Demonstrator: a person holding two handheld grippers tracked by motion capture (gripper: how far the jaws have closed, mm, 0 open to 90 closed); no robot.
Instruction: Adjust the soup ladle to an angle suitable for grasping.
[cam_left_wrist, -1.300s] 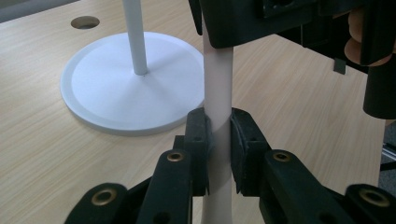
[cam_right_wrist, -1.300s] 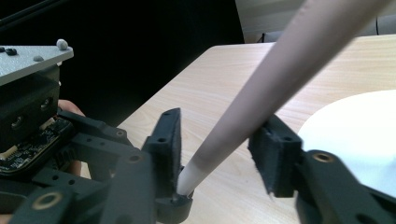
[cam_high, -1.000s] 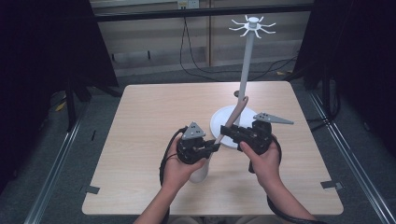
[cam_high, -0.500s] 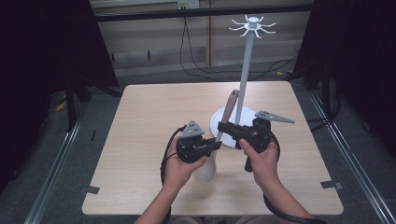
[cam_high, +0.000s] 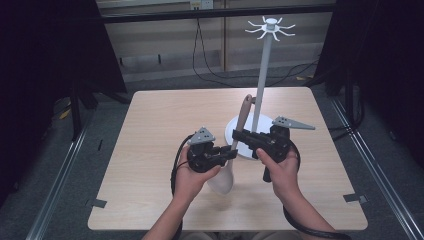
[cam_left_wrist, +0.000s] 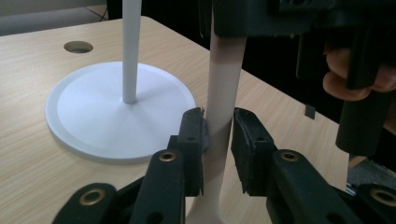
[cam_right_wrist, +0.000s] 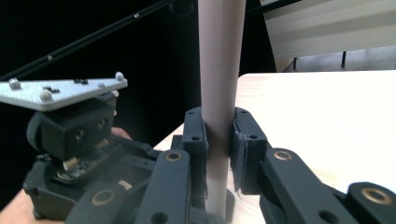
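A beige spoon stands nearly upright, handle up and bowl down near the table. My left gripper is shut on the lower handle, its pads on either side. Higher up, my right gripper is shut on the same handle, which its pads press tightly. A white stand has a round base, a tall pole and hooks on top. It sits just behind the spoon. The left gripper also appears in the right gripper view.
The wooden table has bare room to the left and at the back. A small round hole lies beyond the stand's base. Dark frame posts and cables surround the table.
The spoon's handle tip has swung left, away from the pole, and now stands more upright. Both grippers stayed on it and hardly shifted.
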